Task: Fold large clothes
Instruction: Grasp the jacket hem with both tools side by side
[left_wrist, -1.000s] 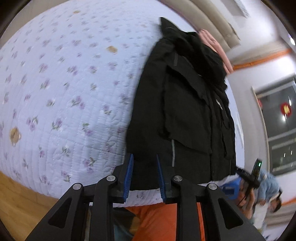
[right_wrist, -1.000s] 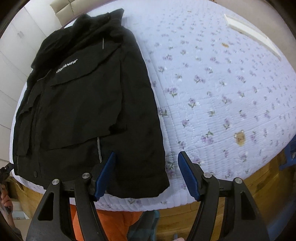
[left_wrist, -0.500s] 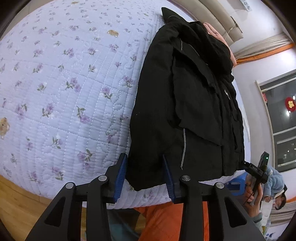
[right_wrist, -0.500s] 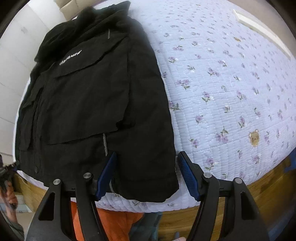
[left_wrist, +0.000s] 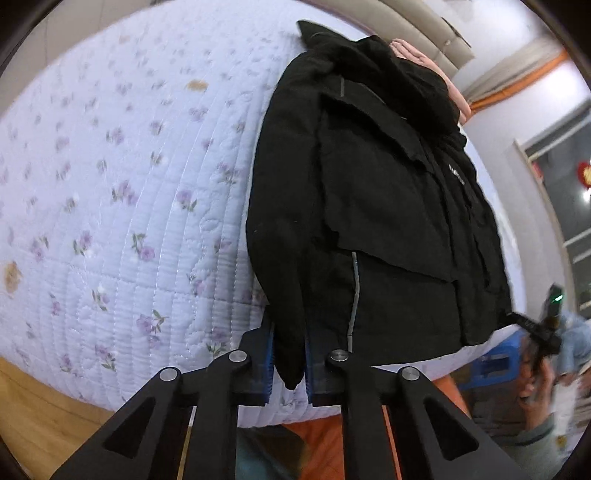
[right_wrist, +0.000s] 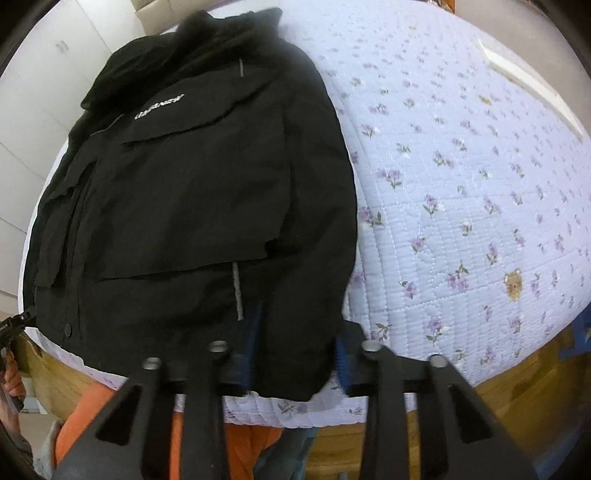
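Both claws, left claw (left_wrist: 289, 363) and right claw (right_wrist: 293, 354), just closed onto the jacket (left_wrist: 369, 221) hem at the bed (left_wrist: 129, 221) edge, so folding can start.

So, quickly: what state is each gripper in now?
Left gripper: shut on the black jacket hem.
Right gripper: just been closing, shut on the same hem.

Right gripper (right_wrist: 293, 354) jaws just closing, blue pads pinching the jacket (right_wrist: 192, 206) hem at the bed (right_wrist: 480, 192) edge. Jacket lies flat, collar far end. Orange trousers (right_wrist: 236, 450) below.
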